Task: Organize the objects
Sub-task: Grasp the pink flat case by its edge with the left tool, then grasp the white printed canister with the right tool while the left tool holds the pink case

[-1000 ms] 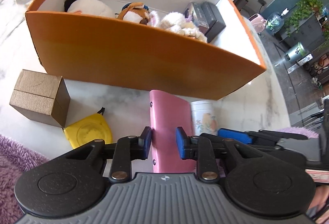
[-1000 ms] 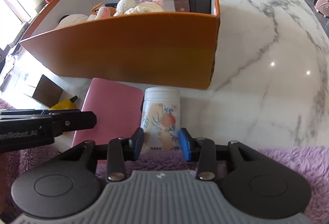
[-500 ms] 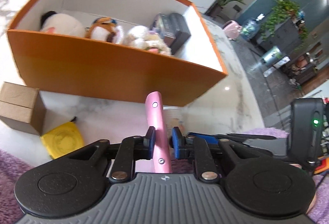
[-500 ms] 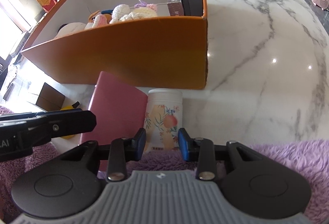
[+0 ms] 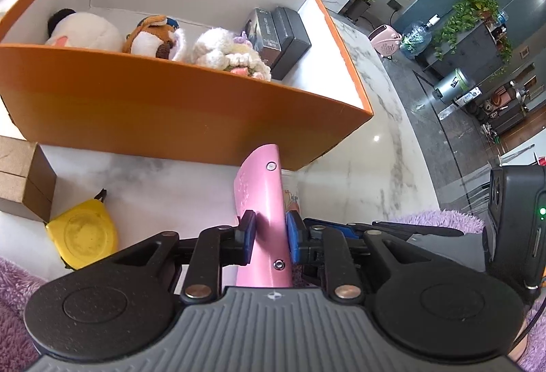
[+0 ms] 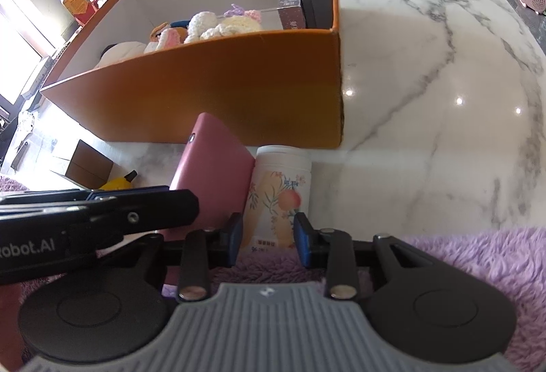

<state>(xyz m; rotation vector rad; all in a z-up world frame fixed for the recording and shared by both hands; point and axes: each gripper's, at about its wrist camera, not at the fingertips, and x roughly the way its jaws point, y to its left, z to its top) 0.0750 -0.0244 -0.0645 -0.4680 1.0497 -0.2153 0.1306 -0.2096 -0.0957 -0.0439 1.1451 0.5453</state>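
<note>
A white marble desk [image 6: 426,71] carries a big orange box [image 5: 177,109], open at the top, with soft toys [image 5: 218,51] and two dark boxes [image 5: 279,34] already lined up inside; a purple fluffy rug lies at the near edge. A second ago the pink notebook [image 5: 264,201] lay flat on the desk in front of the box with the left gripper [image 5: 269,237] spread around it. Now the notebook is tipped up on edge, its spine facing the left wrist camera, and the blue pads press on both covers. The left jaws are easing wider at this moment after a tight squeeze, yet the pads are on the notebook, so it is in the grip and clear to be carried. The free space in the box is at its near right corner, beside the dark boxes, and that looks like the likely place for it.

The right gripper [image 6: 268,235] has kept its place: its jaws stand on either side of the white floral canister [image 6: 279,187], which stands upright on the desk just beside the notebook and close to the box's front wall. Whether the pads press on it I cannot tell. A brown cardboard box [image 5: 20,181] and a yellow tape measure [image 5: 82,235] wait on the desk at the left, still unsorted.
</note>
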